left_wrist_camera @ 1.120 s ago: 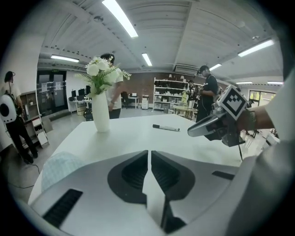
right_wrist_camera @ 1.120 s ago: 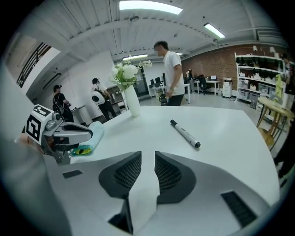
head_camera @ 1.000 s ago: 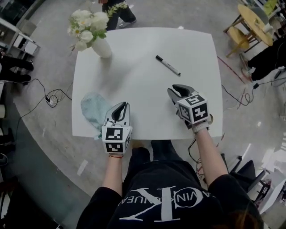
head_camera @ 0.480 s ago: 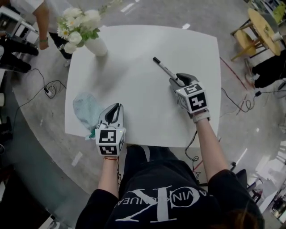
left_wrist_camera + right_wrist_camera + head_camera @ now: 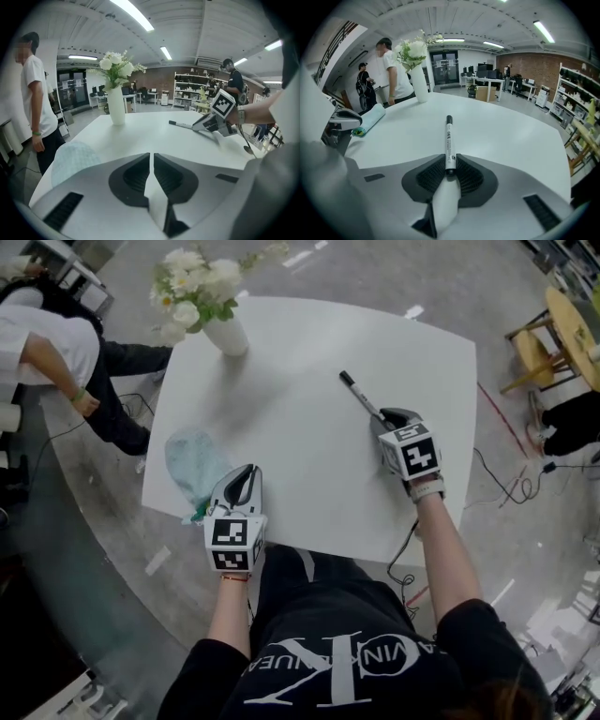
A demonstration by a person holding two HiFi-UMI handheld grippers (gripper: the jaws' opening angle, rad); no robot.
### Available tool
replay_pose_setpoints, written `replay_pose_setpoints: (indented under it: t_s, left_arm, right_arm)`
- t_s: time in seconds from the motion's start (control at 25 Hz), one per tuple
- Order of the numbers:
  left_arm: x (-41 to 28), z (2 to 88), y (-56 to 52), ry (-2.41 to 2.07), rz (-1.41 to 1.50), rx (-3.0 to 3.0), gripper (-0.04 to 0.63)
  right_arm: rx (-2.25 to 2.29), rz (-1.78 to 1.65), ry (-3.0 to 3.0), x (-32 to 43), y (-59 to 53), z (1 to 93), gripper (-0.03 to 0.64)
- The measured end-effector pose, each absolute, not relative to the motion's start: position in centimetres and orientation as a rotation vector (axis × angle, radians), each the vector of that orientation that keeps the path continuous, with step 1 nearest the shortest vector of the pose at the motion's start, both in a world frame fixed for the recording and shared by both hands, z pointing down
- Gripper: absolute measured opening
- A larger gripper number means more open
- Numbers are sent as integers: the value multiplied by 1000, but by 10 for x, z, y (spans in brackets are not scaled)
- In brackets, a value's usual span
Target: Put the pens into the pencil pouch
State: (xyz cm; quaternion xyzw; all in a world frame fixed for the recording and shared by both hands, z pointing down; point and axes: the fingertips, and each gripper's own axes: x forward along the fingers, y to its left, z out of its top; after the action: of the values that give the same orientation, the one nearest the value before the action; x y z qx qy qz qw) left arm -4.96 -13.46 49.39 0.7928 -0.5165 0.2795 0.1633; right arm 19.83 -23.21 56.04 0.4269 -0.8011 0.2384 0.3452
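Observation:
A black-and-white marker pen (image 5: 361, 397) lies on the white table (image 5: 300, 437), right of centre. My right gripper (image 5: 392, 416) has just been closing its jaws, and the pen's near end (image 5: 449, 143) now sits pinched between the two pads. The light blue pencil pouch (image 5: 194, 463) lies flat at the table's left edge. Just right of the pouch, my left gripper (image 5: 246, 472) rests shut with nothing between its fingers. In the left gripper view the pouch (image 5: 72, 161) shows at lower left and the right gripper (image 5: 213, 123) with the pen (image 5: 180, 124) at right.
A white vase of flowers (image 5: 228, 334) stands at the table's far left corner. A person in a white shirt (image 5: 47, 352) stands left of the table. Cables trail on the floor on both sides, and round wooden furniture (image 5: 562, 324) stands far right.
My right gripper moved forward and down to the pen, and its jaws closed around the pen's near end. The left gripper hardly moved. A person has come closer at the left.

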Motion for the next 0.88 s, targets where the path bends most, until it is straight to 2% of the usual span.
replay_pose_setpoints:
  t_s: [0.32, 0.88]
  left_arm:
    - [-72, 486, -120, -1536, 770, 2230, 21]
    - [-149, 490, -87, -1628, 769, 2142, 21]
  right_arm:
    - [1129, 606, -2181, 178, -223, 540, 77]
    - [953, 657, -2317, 64, -173, 520, 77]
